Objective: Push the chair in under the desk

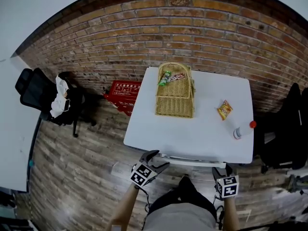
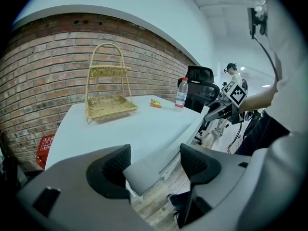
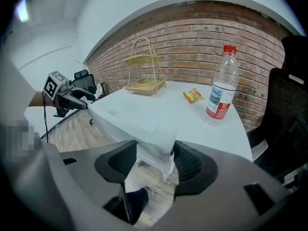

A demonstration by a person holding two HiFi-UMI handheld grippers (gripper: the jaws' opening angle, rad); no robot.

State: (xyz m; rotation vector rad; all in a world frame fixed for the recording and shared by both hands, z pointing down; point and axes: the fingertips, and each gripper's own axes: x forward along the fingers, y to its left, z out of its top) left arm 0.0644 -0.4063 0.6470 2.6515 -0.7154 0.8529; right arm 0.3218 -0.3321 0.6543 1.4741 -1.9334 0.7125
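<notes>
The left tool (image 1: 158, 160) is released, its jaws standing apart with the near left corner of the white rectangular desk (image 1: 192, 134) showing in the gap between them and free space beside the pads. The right tool (image 1: 226, 168) is likewise unclenched, jaws apart, and the desk's near right corner shows in its gap, with nothing clamped. Both tools point down at the desk's near edge, one towards each end of it. A black mesh-backed office chair (image 1: 285, 129) stands off to the right of the right tool, close against the desk's right side and not under it. A second black office chair draped with white cloth (image 1: 45, 100) stands well away to the left of the left tool, out on the wooden floor (image 1: 82, 177) and apart from the desk. Which of the two the task means cannot be told. Beyond the tools, on the desk, stand a two-tier woven wicker basket (image 1: 174, 100), an orange snack packet (image 1: 224, 109), and a clear plastic bottle with a red cap (image 1: 239, 131), upright, ahead of the right tool.
</notes>
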